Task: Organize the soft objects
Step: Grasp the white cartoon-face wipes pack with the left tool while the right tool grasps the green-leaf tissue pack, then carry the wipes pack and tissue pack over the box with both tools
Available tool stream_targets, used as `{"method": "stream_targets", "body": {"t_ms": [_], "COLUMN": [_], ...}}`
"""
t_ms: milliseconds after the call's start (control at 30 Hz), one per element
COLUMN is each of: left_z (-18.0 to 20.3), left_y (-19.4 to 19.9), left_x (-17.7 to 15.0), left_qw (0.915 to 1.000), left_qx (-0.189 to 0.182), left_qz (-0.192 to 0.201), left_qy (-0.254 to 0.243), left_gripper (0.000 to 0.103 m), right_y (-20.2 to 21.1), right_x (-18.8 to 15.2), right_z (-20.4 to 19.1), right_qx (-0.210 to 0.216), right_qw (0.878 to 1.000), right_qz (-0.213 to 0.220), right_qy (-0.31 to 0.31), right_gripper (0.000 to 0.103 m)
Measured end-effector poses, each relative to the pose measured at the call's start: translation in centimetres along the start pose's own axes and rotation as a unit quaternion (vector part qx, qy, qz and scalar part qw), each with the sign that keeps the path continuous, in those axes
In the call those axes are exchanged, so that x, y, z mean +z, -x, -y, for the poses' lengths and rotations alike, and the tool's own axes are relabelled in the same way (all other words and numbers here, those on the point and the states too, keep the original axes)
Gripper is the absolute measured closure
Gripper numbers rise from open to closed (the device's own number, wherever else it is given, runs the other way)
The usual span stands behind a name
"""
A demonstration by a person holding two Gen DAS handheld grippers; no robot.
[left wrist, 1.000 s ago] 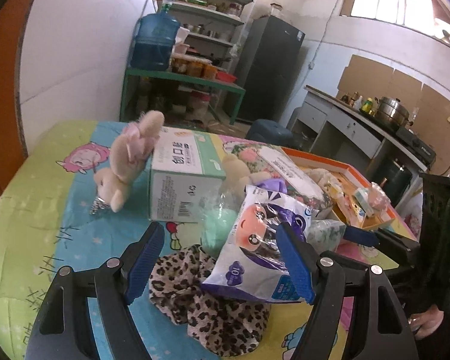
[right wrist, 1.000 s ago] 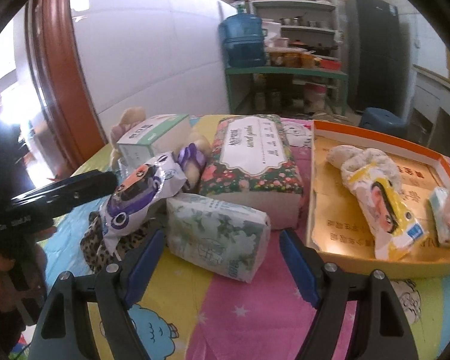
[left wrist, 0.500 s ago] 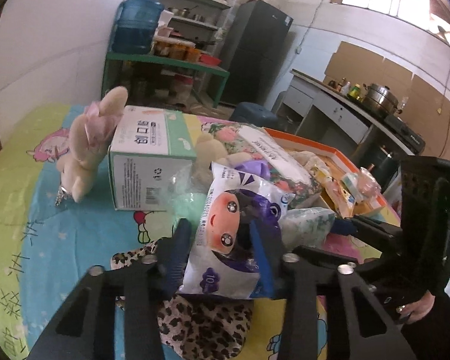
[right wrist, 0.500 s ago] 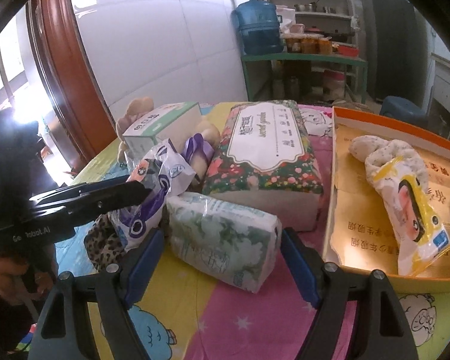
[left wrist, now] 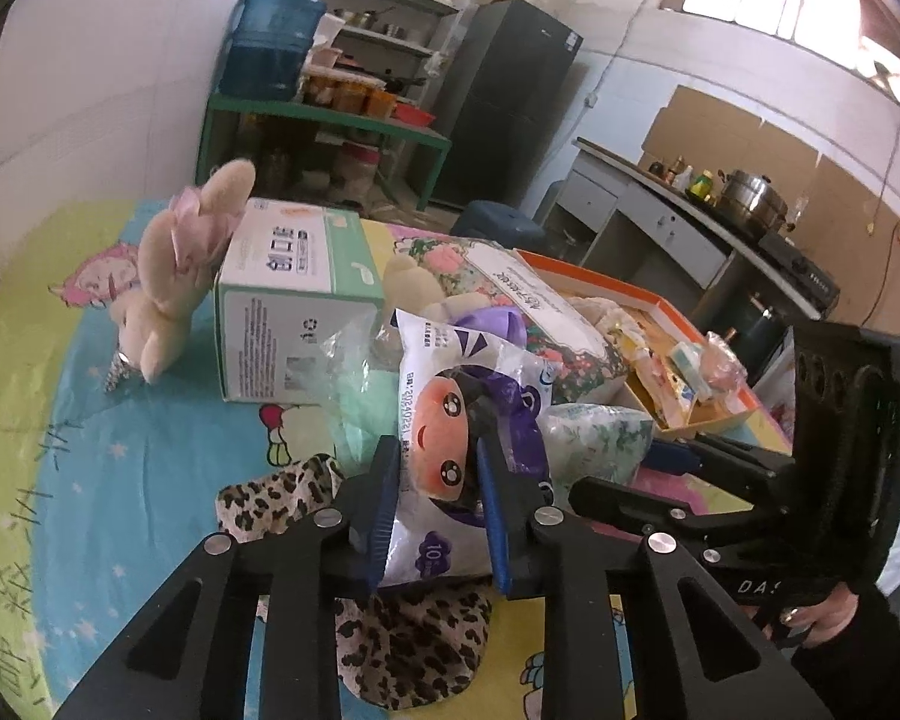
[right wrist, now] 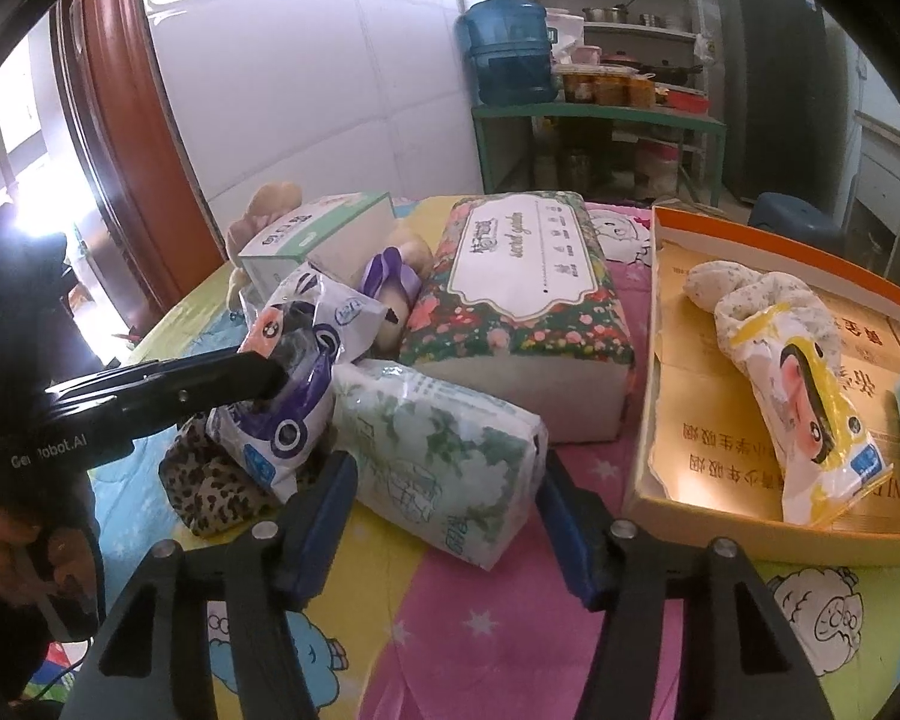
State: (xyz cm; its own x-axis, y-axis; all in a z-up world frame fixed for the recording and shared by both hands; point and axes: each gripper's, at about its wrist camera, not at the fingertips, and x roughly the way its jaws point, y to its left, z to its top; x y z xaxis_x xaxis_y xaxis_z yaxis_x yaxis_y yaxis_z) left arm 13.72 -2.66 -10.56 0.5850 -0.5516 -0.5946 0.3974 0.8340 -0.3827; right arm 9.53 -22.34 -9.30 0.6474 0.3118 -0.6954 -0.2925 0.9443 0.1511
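My left gripper (left wrist: 438,468) is shut on a white and purple soft pack with a cartoon face (left wrist: 450,420); the pack also shows in the right wrist view (right wrist: 297,360), pinched by the left gripper's fingers (right wrist: 234,378). It lies over a leopard-print cloth (left wrist: 402,642). My right gripper (right wrist: 444,480) is open, its jaws on either side of a green floral tissue pack (right wrist: 438,444) without squeezing it. An orange tray (right wrist: 744,516) at the right holds a yellow cartoon pack (right wrist: 810,414) and a speckled cloth (right wrist: 750,294).
A large floral tissue brick (right wrist: 522,288), a green and white box (left wrist: 294,294), a beige plush rabbit (left wrist: 174,276) and a purple-bowed plush (right wrist: 390,288) crowd the table's middle. A green shelf with a water jug (right wrist: 510,54) stands behind.
My left gripper has moved forward and closed on the cartoon-face pack. My right gripper has moved up to the green floral tissue pack and narrowed around it.
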Motion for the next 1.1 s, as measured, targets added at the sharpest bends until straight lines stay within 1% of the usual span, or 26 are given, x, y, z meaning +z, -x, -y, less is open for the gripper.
{"method": "stream_targets", "body": {"t_ms": [33, 67, 100, 167, 233, 267, 367, 400, 500, 700, 933, 1100], "left_z": [-0.2, -0.4, -0.6, -0.8, -0.6, -0.5, -0.1, 0.1, 1.0, 1.7, 1.6, 1.5], "left_y": [-0.2, -0.5, -0.8, -1.2, -1.3, -1.3, -1.2, -1.1, -0.7, 0.3, 1.6, 2.9], "left_x": [0.0, 0.0, -0.2, -0.4, -0.5, -0.5, -0.6, -0.6, -0.6, -0.5, -0.5, -0.6], "left_qw": [0.9999, 0.9997, 0.9995, 0.9989, 0.9991, 0.9992, 0.9995, 0.9996, 1.0, 0.9998, 0.9995, 0.999], "left_qx": [-0.005, -0.009, -0.012, -0.02, -0.018, -0.017, -0.014, -0.012, -0.001, 0.009, 0.004, 0.0], "left_qz": [-0.008, -0.015, -0.021, -0.031, -0.027, -0.027, -0.023, -0.021, -0.009, 0.009, 0.028, 0.043], "left_qy": [0.008, 0.015, 0.02, 0.029, 0.028, 0.026, 0.017, 0.014, -0.003, -0.017, -0.017, -0.015], "left_gripper": [0.07, 0.063, 0.059, 0.058, 0.058, 0.059, 0.064, 0.069, 0.074, 0.081, 0.083, 0.083], "right_y": [-0.1, -0.1, -0.2, -0.5, -0.6, -0.6, -0.4, -0.2, 0.3, 1.4, 3.1, 3.7], "right_x": [0.1, 0.1, 0.1, 0.2, 0.2, 0.1, 0.2, 0.0, -0.1, -0.5, -0.5, -0.3], "right_z": [0.0, 0.1, 0.2, 0.5, 0.6, 0.6, 0.8, 0.8, 0.5, -0.4, -1.9, -2.0], "right_qx": [0.002, 0.003, 0.005, 0.009, 0.013, 0.012, 0.002, 0.002, -0.005, -0.016, -0.03, -0.034], "right_qw": [1.0, 1.0, 1.0, 1.0, 1.0, 1.0, 1.0, 1.0, 1.0, 1.0, 0.998, 0.998], "right_qz": [-0.001, -0.001, -0.002, -0.007, -0.011, -0.01, -0.007, -0.005, 0.005, 0.023, 0.048, 0.057], "right_qy": [-0.001, -0.003, -0.005, -0.011, -0.014, -0.015, -0.016, -0.016, -0.011, -0.008, 0.004, 0.005], "right_gripper": [0.042, 0.042, 0.042, 0.042, 0.042, 0.044, 0.056, 0.062, 0.07, 0.079, 0.082, 0.083]}}
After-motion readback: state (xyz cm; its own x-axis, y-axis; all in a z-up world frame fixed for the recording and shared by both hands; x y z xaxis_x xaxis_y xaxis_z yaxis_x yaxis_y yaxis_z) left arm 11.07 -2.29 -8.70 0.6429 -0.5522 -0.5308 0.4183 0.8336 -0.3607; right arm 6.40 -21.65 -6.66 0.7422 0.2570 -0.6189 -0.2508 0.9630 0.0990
